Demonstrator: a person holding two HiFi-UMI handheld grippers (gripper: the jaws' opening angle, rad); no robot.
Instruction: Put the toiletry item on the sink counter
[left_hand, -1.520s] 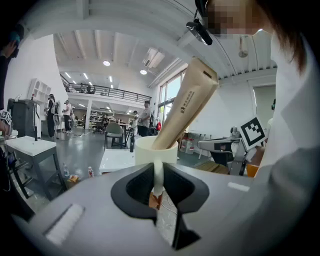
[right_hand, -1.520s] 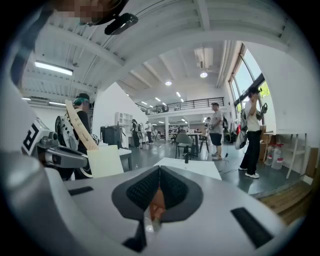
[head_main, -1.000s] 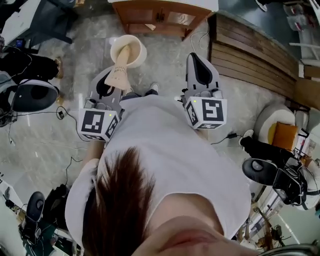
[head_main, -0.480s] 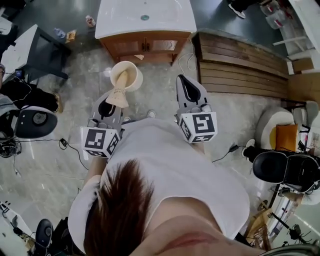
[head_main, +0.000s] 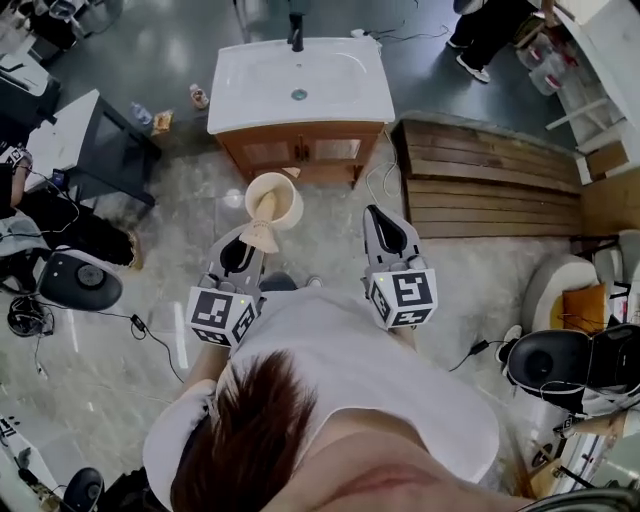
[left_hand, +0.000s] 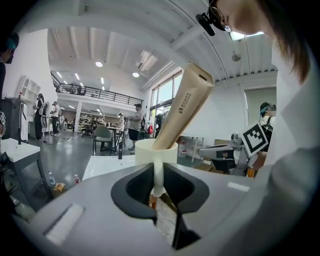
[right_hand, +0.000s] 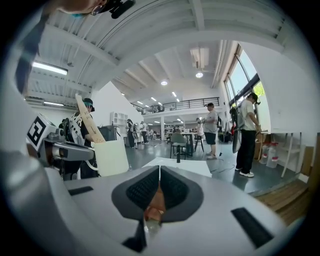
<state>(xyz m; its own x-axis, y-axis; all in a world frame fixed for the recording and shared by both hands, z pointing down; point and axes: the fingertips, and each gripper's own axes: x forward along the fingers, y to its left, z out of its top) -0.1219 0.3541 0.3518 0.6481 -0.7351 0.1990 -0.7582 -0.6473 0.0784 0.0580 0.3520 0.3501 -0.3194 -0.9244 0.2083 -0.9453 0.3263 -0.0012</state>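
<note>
The person wears a plain white top (head_main: 370, 380) and has straight brown hair (head_main: 245, 430). The left claw (head_main: 256, 237) and the right claw (head_main: 376, 212) are alike: a broad, smooth, light grey moulded shell that narrows toward its far end, with a black teardrop-shaped hollow set into it. Seen from its own camera, the right claw (right_hand: 159, 172) has finely ribbed black pads and dark rectangular slots sunk in the grey shell. The left claw (left_hand: 157, 172) has a paler rectangular patch on its shell. At each near end sits a white cube, the left cube (head_main: 222, 315) and the right cube (head_main: 403, 297), printed with black square markers.
</note>
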